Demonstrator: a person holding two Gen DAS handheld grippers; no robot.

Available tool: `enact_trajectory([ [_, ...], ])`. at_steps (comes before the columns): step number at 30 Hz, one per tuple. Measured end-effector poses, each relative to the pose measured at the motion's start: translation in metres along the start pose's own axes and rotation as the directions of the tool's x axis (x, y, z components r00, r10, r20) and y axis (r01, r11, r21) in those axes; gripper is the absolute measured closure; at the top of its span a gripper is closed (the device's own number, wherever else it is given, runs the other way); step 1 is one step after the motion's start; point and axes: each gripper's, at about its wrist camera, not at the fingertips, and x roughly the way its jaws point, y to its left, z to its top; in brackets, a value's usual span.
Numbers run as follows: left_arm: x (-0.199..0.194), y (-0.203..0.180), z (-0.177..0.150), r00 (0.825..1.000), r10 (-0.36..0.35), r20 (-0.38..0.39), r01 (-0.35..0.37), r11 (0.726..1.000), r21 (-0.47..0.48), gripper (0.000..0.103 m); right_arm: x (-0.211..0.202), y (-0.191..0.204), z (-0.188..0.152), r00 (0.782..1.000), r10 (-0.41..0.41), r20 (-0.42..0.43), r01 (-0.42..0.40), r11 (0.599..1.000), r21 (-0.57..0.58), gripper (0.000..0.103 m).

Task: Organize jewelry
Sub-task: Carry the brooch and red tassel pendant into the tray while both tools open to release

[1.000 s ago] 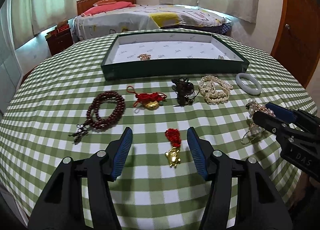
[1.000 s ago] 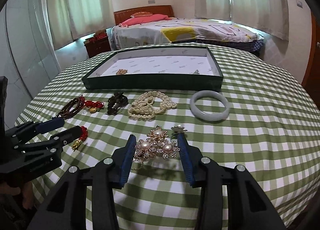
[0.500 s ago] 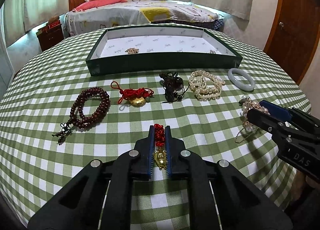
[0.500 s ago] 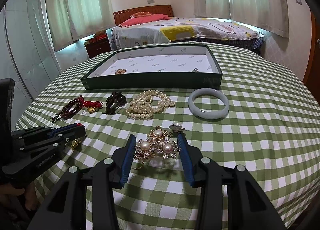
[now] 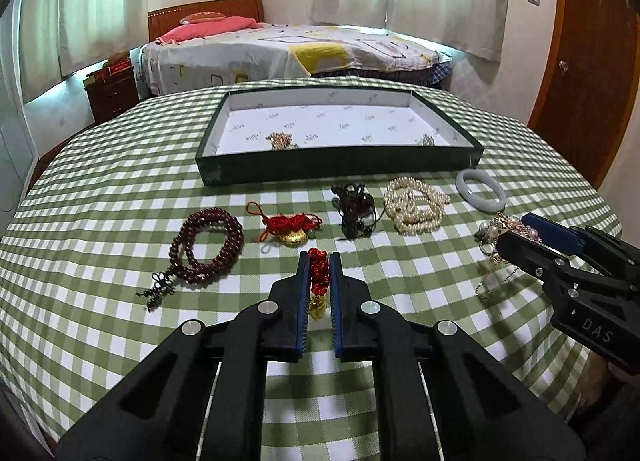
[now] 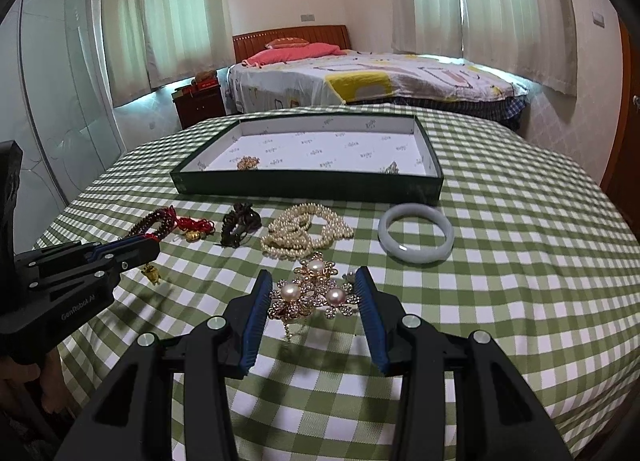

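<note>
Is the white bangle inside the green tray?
No, the bangle lies on the checked cloth just in front of the tray, outside its wall.

My matt black plastic left gripper [image 5: 319,261] pinches a red knotted-cord charm [image 5: 319,275] with its shiny gold pendant above the woven checked cloth [image 5: 120,341], near a glossy pale bangle [image 5: 480,189].

Two small trinkets [image 5: 281,139] in the green tray [image 5: 340,171], perhaps brooches, too small.
</note>
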Motion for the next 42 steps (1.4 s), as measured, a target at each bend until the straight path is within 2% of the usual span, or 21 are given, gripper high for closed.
enact_trajectory([
  [10, -0.011, 0.003, 0.016, 0.999, 0.001, 0.054, -0.001, 1.000, -0.004, 0.094, -0.013, 0.002, 0.020, 0.998, -0.012, 0.061, 0.013, 1.000, -0.019, 0.060],
  [21, -0.010, 0.002, 0.056, 0.993, -0.025, 0.114, 0.026, 1.000, -0.009, 0.094, -0.009, 0.000, 0.060, 0.993, 0.001, 0.122, 0.003, 1.000, -0.030, 0.060],
  [36, 0.034, -0.008, 0.140, 0.979, -0.050, 0.197, 0.050, 0.999, 0.006, 0.094, 0.030, -0.010, 0.138, 0.978, 0.019, 0.210, -0.011, 0.999, -0.039, 0.060],
  [39, 0.054, -0.004, 0.156, 0.981, -0.059, 0.185, 0.064, 0.998, -0.021, 0.094, 0.043, -0.015, 0.148, 0.977, 0.022, 0.212, -0.015, 0.999, -0.031, 0.060],
  [42, 0.080, -0.004, 0.161, 0.988, -0.060, 0.141, 0.066, 0.997, -0.034, 0.094, 0.064, -0.022, 0.150, 0.983, 0.025, 0.182, -0.023, 1.000, -0.016, 0.060],
])
